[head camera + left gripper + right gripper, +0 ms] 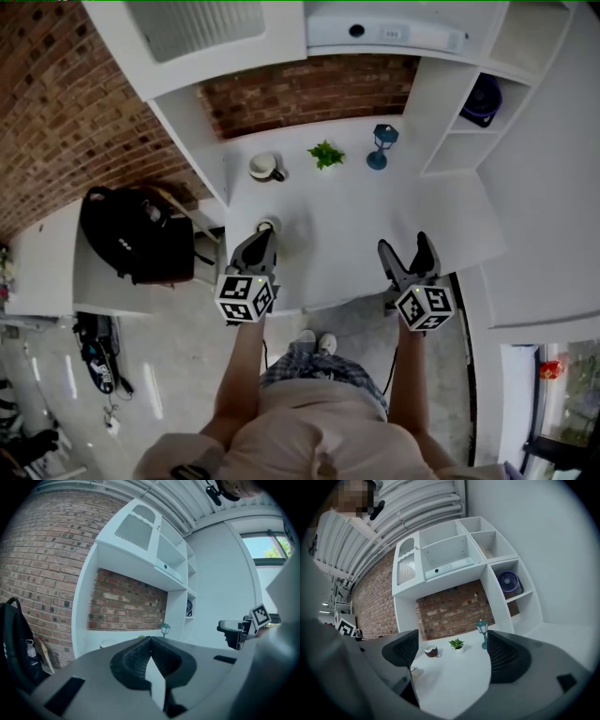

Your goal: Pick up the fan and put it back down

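At the bottom centre of the frame the person wore a pale beige top (309, 436), with blue-checked shorts (302, 368) above it and light shoes (317, 342). The left gripper (265, 234) and right gripper (405, 246) were dark grey with ribbed black pads (506, 656). Each bore a white cube (246, 296) printed with black square markers.

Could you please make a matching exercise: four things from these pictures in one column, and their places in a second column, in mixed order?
1. fan
2. lantern
3. plant
4. black bag

A. between mug and lantern, on the desk
B. inside the shelf unit, right side
C. left of the desk, off it
D. on the desk, right of the plant

Pairs: 1-B, 2-D, 3-A, 4-C
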{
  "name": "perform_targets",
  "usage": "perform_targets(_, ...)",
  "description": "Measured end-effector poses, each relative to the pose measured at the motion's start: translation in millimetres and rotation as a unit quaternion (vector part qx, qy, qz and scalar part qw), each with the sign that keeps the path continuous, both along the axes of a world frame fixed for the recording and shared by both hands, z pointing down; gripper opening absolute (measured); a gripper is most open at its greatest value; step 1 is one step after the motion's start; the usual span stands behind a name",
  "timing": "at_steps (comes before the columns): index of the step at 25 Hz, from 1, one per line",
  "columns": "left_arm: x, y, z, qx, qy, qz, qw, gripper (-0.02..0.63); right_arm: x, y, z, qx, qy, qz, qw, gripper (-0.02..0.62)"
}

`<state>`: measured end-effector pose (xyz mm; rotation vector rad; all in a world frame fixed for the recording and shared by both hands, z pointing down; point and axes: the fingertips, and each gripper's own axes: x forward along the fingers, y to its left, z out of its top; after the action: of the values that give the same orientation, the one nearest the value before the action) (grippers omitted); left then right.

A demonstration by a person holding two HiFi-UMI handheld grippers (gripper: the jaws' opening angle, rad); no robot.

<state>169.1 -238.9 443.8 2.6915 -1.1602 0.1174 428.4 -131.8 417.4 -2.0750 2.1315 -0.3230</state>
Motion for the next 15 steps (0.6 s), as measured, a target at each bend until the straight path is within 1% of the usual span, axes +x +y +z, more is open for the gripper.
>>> perform_targets(3,-10.7,-3.7,-1.4,-0.002,0.003,-0.011,0.9999,0.028,-12.7,-10.6,0.7,-0.005,0.002,-0.014,1.0,0.451)
perform_targets(6,-27.2,-8.7,-4.4,0.004,0.003,-0.029,0.9996,0.028,-29.4,-31.1,-1.1,-0.004,0.003,-0.036,0.999,0.451)
perform_targets(11,-79.3,-9.4,5.1,-0.004,0.002,-0.09,0.9959,0.028,-81.3,-66.5,3.5,-0.006,0.005,-0.105,0.994,0.451)
perform_targets(15,-119.1,-10.4,14.2,-0.016,-0.003,-0.124,0.9922,0.028,-133.2,-91.5,11.2,-0.013,0.001,-0.154,0.988,0.451)
